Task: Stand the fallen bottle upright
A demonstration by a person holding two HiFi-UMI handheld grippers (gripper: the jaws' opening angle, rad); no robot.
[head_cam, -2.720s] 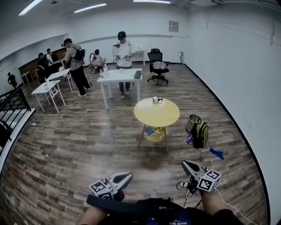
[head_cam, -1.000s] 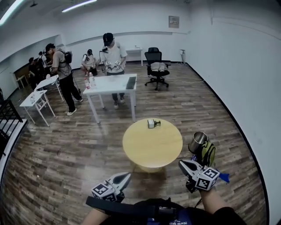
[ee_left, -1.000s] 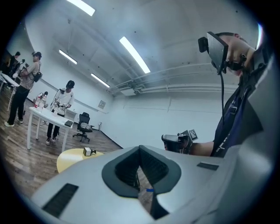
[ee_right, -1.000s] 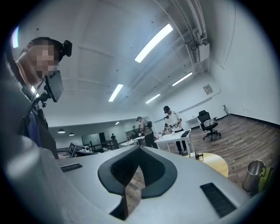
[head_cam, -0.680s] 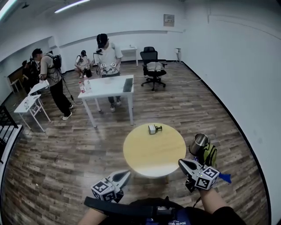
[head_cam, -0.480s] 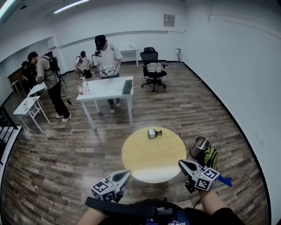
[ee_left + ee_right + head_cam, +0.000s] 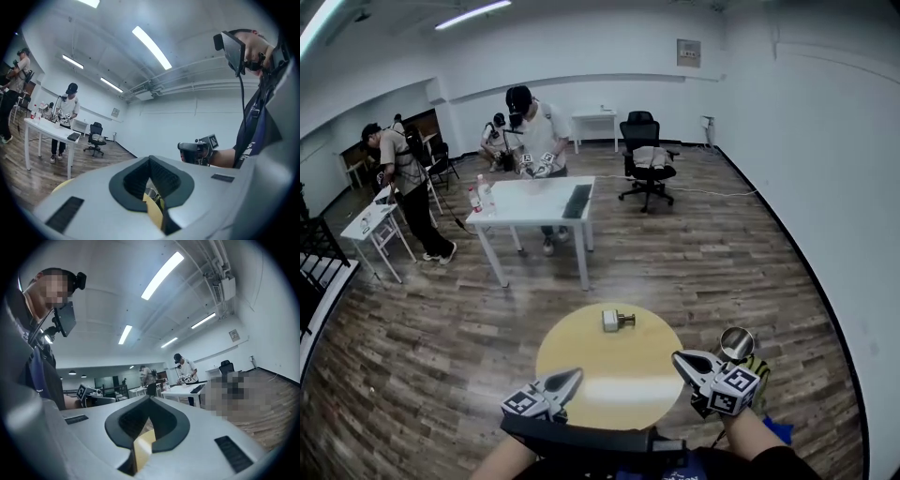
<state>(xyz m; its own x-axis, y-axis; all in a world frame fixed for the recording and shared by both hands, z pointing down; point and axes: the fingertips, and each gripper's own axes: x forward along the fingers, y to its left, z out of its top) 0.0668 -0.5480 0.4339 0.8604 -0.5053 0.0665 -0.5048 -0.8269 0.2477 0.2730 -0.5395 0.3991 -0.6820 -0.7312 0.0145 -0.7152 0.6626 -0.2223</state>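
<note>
Fallen bottle (image 7: 616, 321) on the desk (image 7: 609, 370) at twelve o'clock, not yet righted; left claw (image 7: 572, 377) and right claw (image 7: 682, 359) both clenched, empty.

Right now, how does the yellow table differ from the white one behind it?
The yellow table is round; the white table is rectangular. The yellow table carries only a small fallen bottle, on its side; the white table carries upright bottles and a dark flat slab. Both stand on the wood floor.
</note>
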